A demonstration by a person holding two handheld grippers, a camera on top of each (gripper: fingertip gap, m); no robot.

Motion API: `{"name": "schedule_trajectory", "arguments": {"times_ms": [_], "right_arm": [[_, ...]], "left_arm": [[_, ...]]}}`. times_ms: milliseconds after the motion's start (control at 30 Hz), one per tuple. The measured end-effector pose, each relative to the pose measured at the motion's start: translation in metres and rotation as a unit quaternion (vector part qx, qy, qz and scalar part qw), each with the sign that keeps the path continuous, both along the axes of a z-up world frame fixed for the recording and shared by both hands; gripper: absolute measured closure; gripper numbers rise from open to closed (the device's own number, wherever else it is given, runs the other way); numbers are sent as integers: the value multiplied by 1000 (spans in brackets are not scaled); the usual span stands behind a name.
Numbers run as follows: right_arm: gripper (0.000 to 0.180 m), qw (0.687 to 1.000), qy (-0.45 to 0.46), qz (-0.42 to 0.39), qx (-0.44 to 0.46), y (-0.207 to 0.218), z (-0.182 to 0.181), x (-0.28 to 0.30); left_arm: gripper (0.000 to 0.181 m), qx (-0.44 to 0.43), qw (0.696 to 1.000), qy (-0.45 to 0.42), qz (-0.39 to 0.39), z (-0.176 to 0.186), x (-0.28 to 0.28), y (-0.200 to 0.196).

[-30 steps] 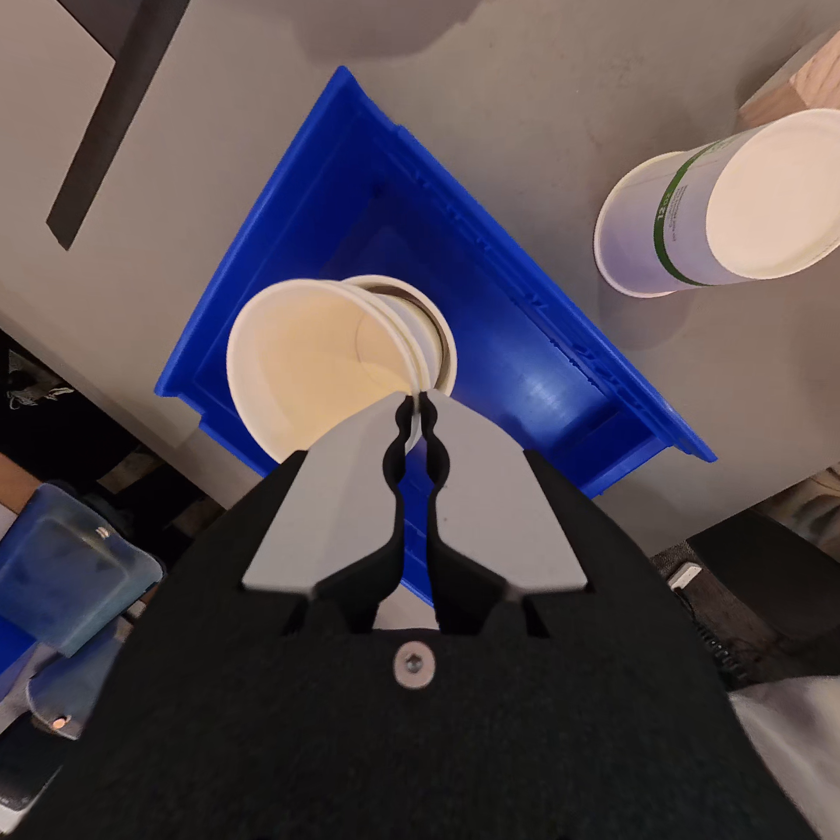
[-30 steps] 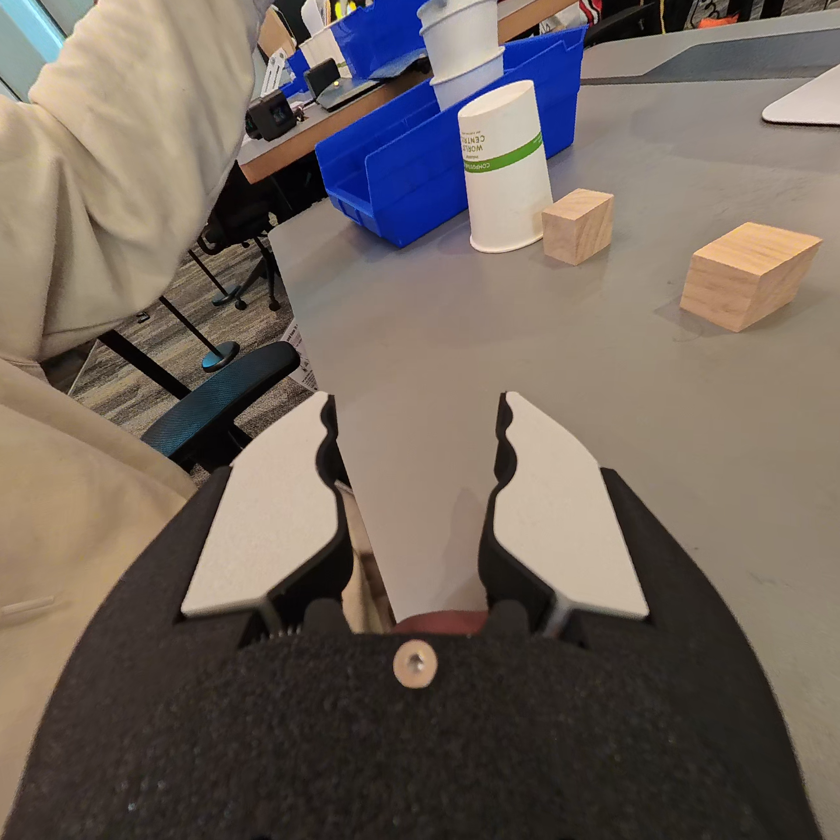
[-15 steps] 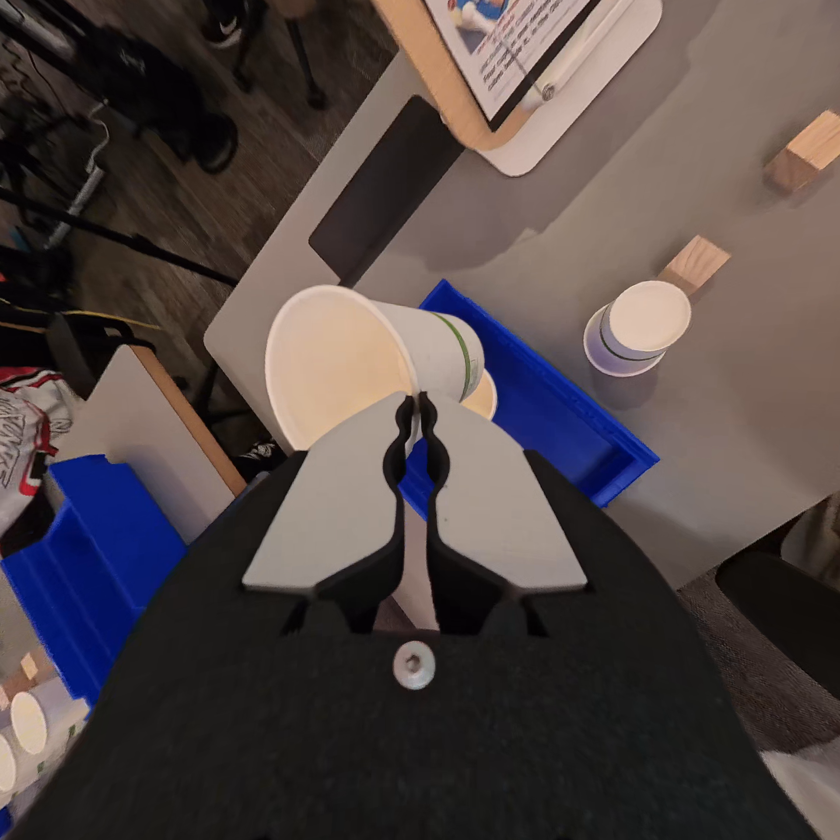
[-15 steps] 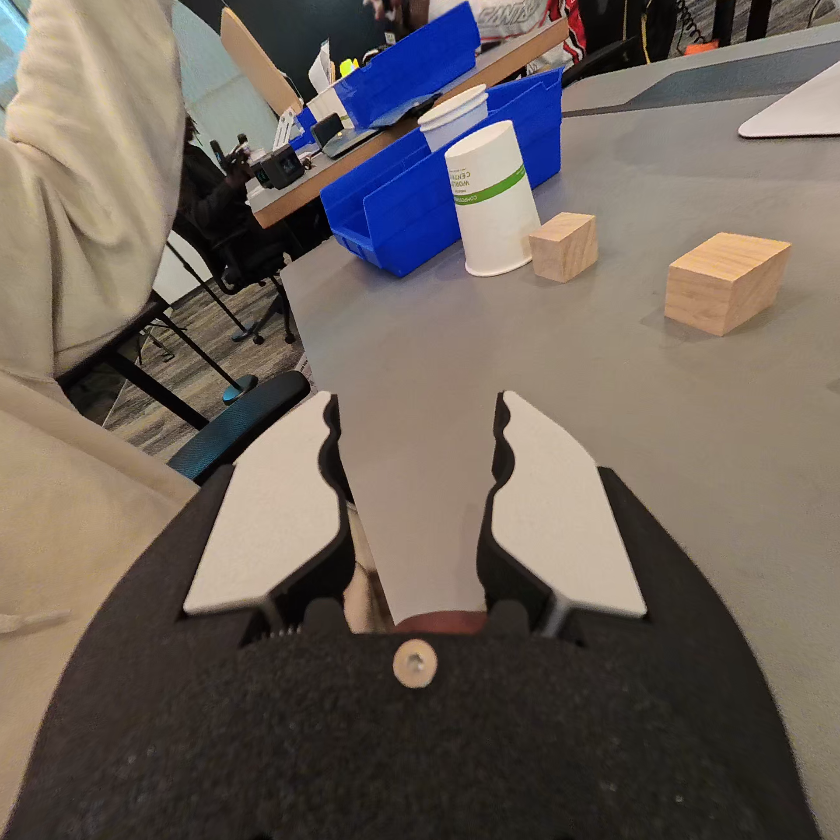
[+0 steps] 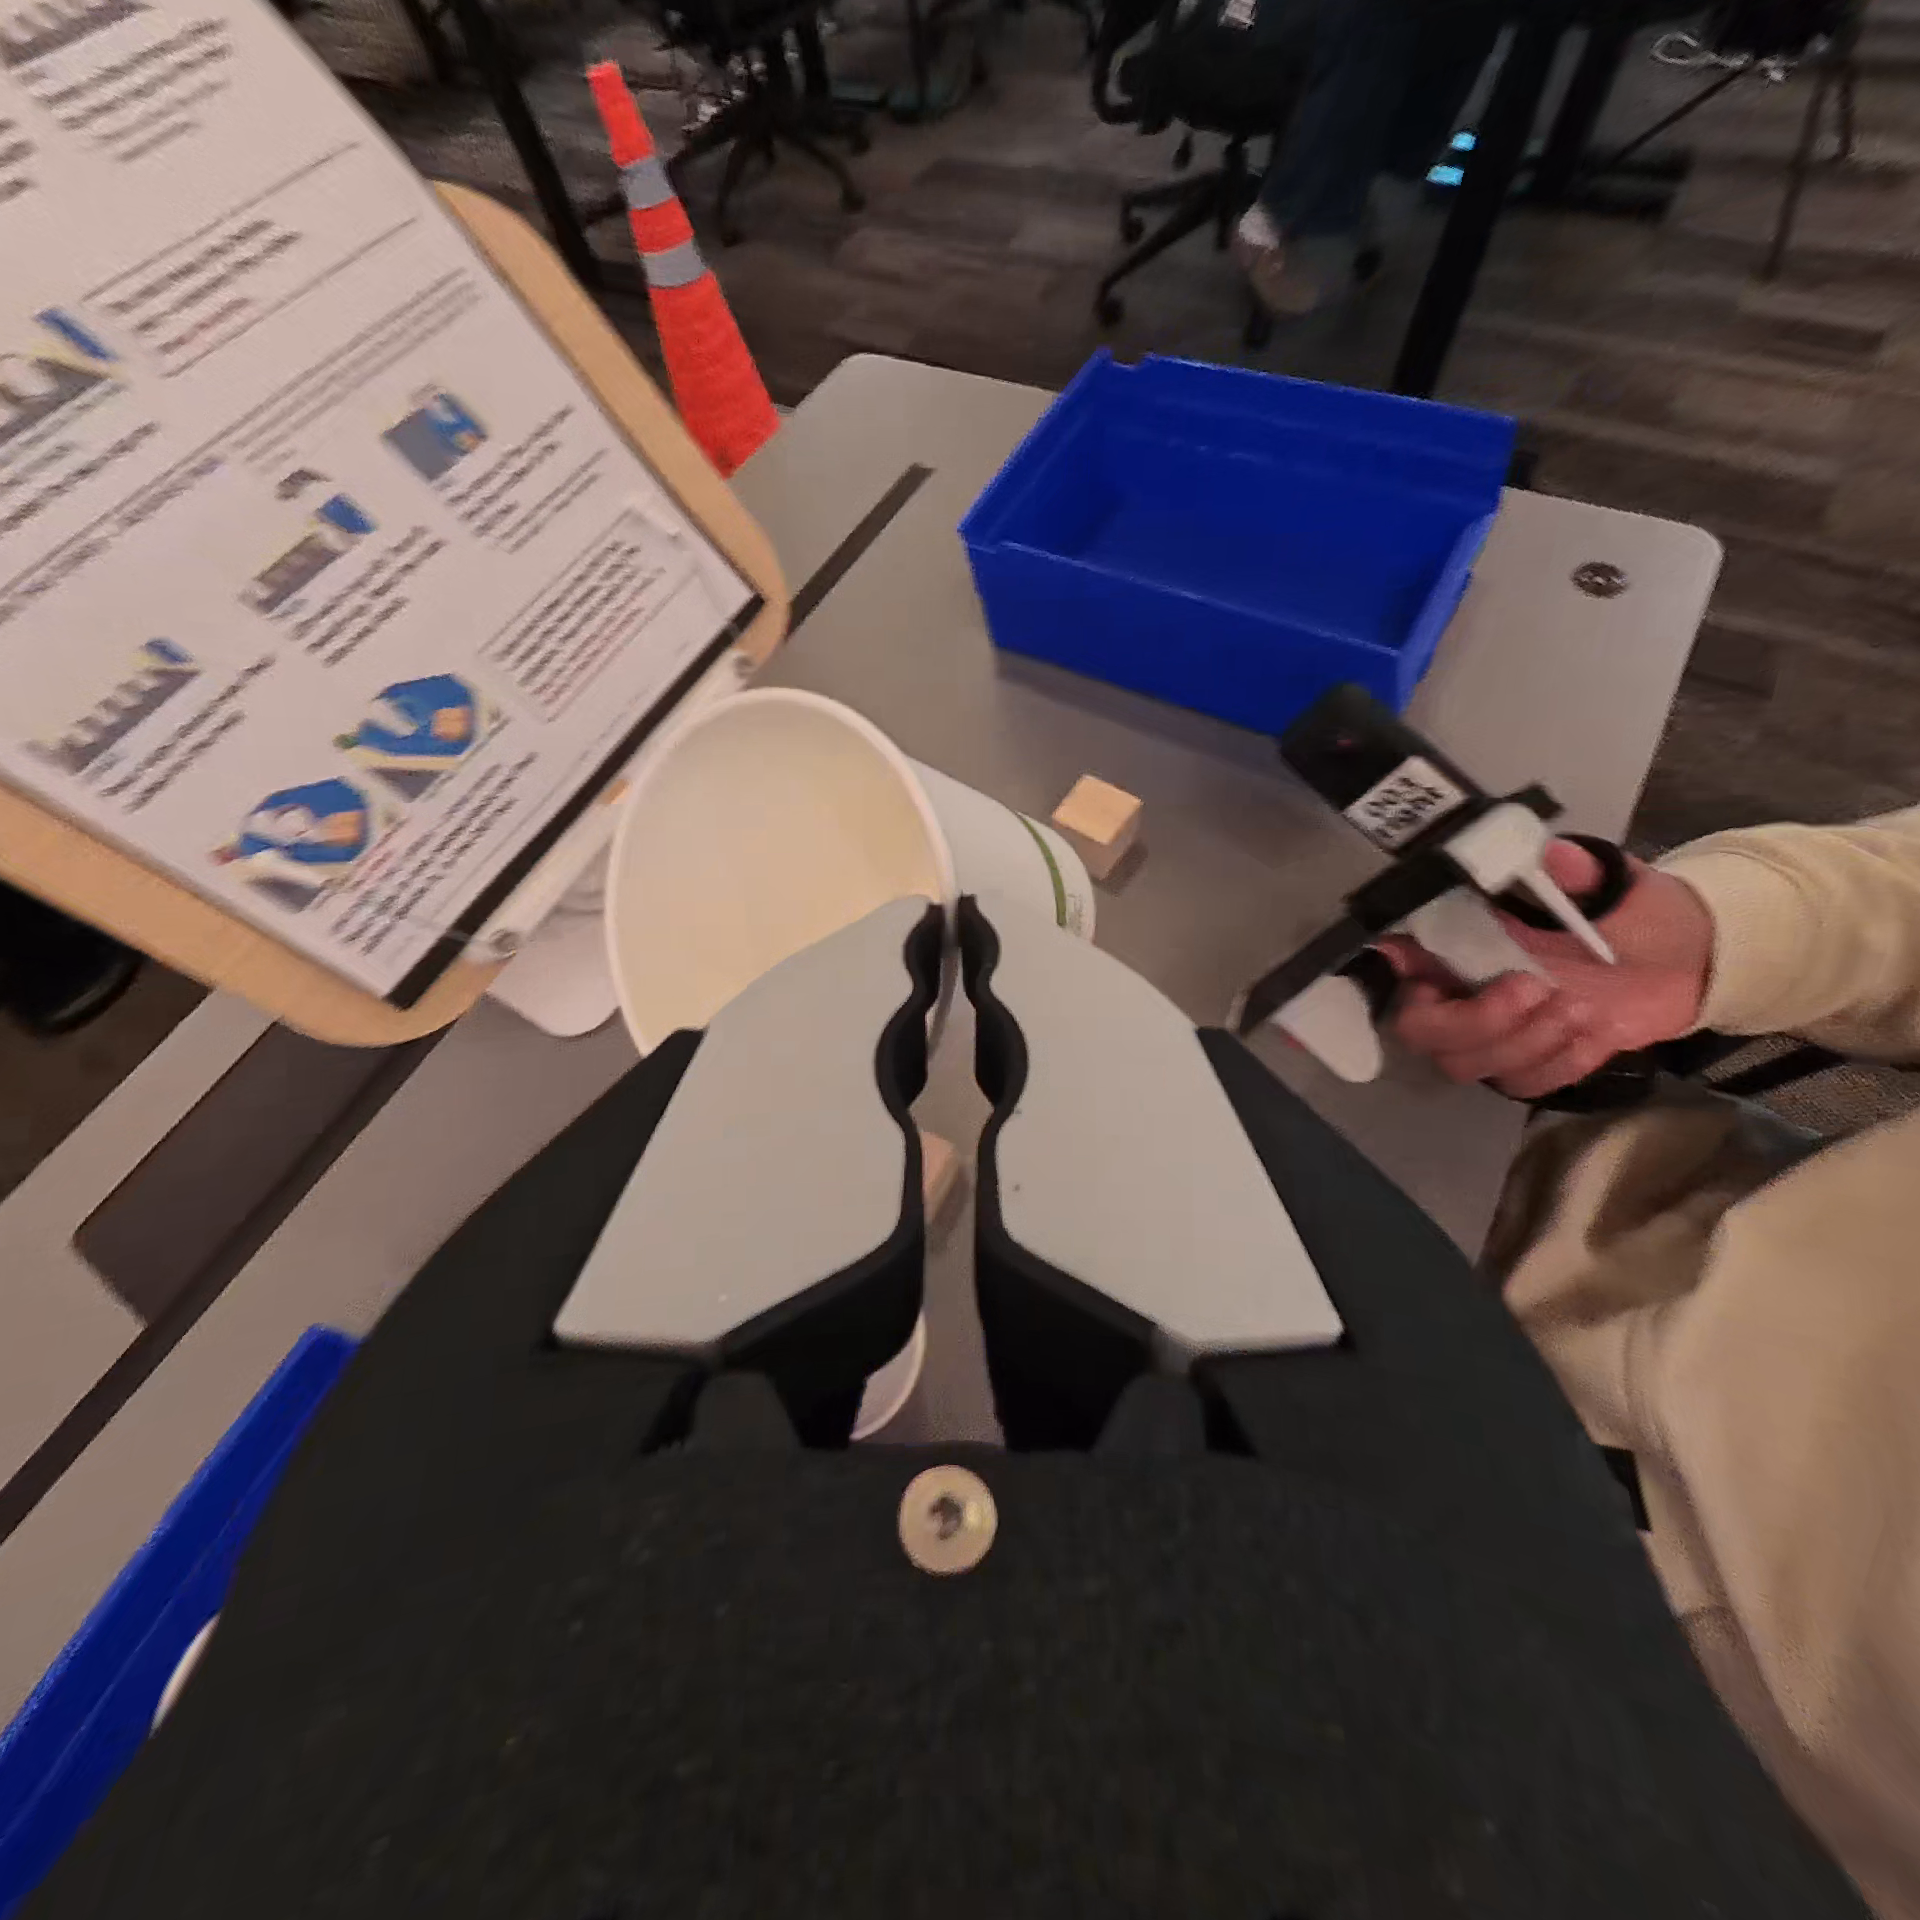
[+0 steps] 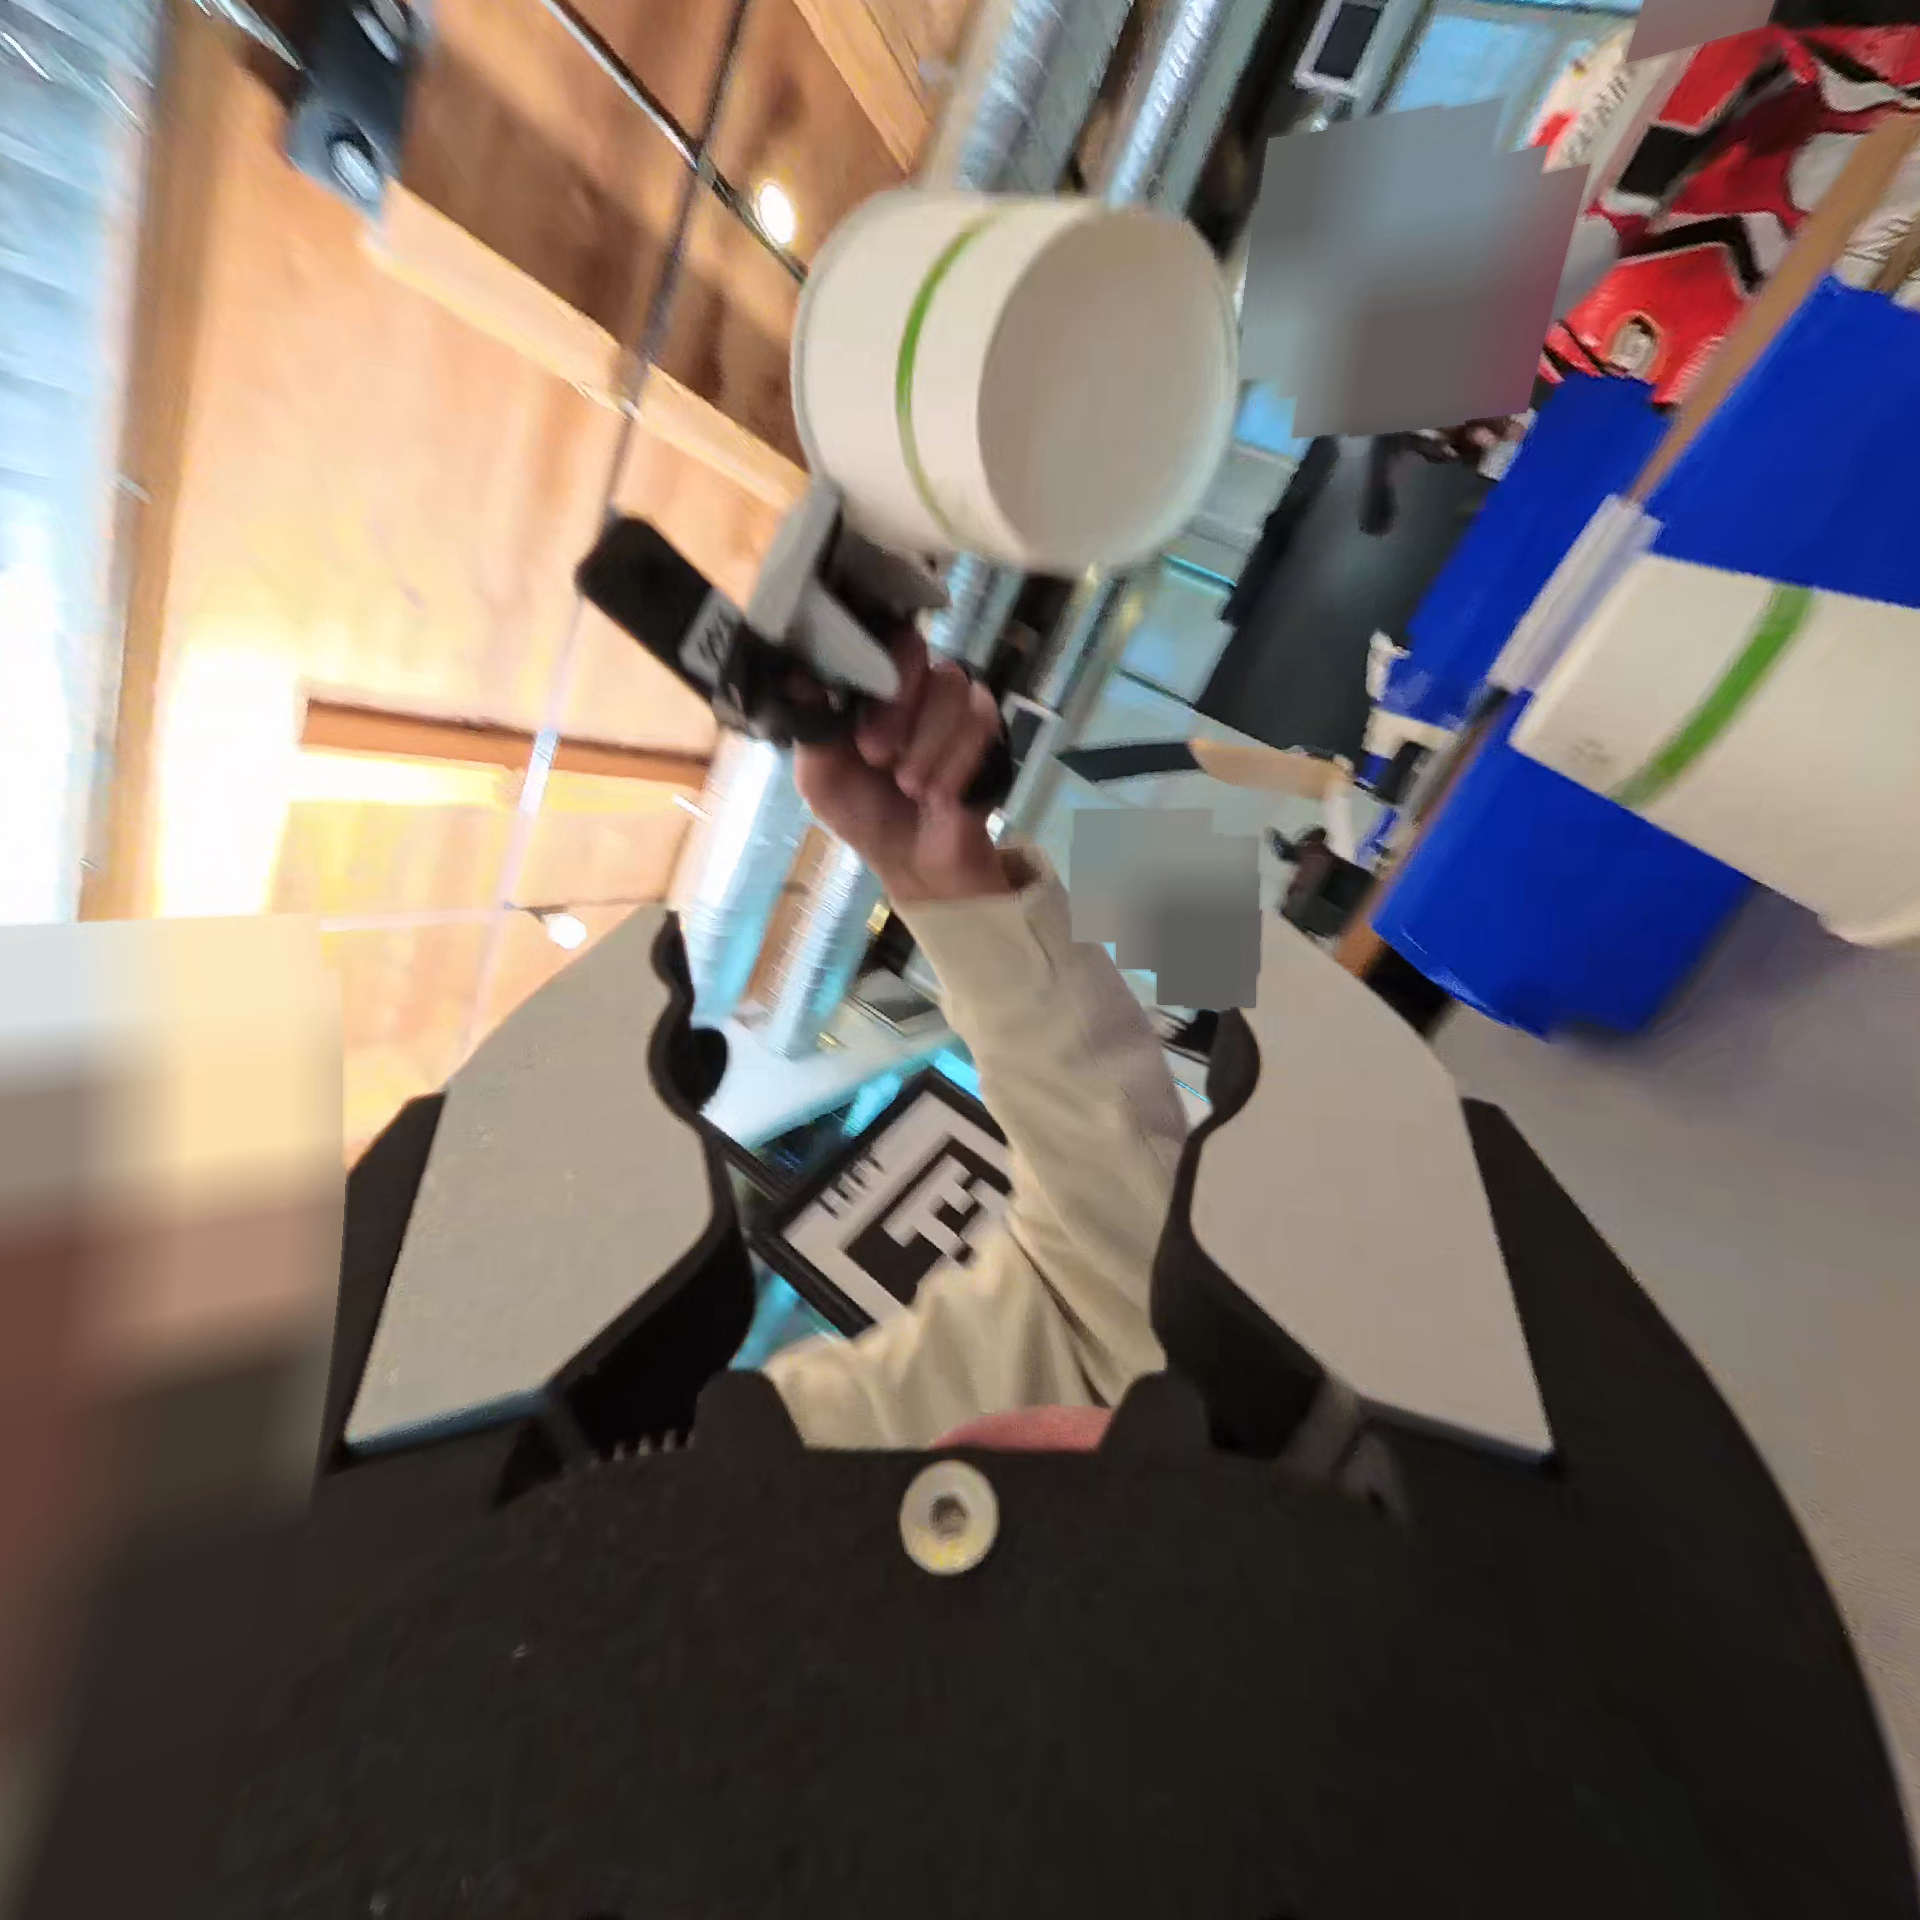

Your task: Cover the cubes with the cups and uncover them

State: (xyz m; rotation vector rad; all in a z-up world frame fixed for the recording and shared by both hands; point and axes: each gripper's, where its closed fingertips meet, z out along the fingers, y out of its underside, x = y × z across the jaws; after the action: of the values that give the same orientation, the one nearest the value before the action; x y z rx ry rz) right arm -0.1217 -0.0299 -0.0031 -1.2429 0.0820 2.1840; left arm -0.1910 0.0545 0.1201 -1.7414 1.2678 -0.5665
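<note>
My left gripper [image 5: 951, 920] is shut on the rim of a white paper cup [image 5: 769, 852] with a green stripe and holds it on its side in the air above the grey table [image 5: 1195, 987]. A wooden cube [image 5: 1096, 821] sits on the table just past the cup. Part of a second cube [image 5: 940, 1184] shows between my fingers. My right gripper [image 6: 956, 997] is open and empty, tilted upward. From it I see the left gripper [image 6: 831, 540] holding the cup [image 6: 997, 364] aloft. An upside-down cup [image 6: 1714, 748] stands at the right.
A blue bin [image 5: 1226, 540] stands at the table's far end, and another blue bin [image 5: 156, 1558] is at lower left. A board with a printed sheet [image 5: 312, 540] overhangs the left. An orange cone [image 5: 686, 281] stands on the floor. A hand holds the right gripper [image 5: 1455, 894] at the right.
My left gripper has lifted the cup out of the bin and swung it high over the table toward the cubes. My right gripper has tilted up from the table, still open.
</note>
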Motion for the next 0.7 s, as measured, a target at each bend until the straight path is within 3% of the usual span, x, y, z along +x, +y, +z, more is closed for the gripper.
{"name": "schedule_trajectory", "arguments": {"times_ms": [267, 400, 633, 700], "right_arm": [[74, 989, 143, -1, -47, 40, 22, 12], [81, 984, 175, -4, -35, 42, 25, 20], [88, 991, 128, -11, -23, 45, 14, 22], [88, 995, 96, -26, -7, 45, 14, 23]], "left_arm": [[178, -11, 997, -20, -76, -21, 63, -48], [178, -27, 995, -17, -95, -41, 79, -57], [178, -40, 993, -32, -108, -63, 83, -64], [164, -36, 995, -27, -94, -68, 74, -62]]}}
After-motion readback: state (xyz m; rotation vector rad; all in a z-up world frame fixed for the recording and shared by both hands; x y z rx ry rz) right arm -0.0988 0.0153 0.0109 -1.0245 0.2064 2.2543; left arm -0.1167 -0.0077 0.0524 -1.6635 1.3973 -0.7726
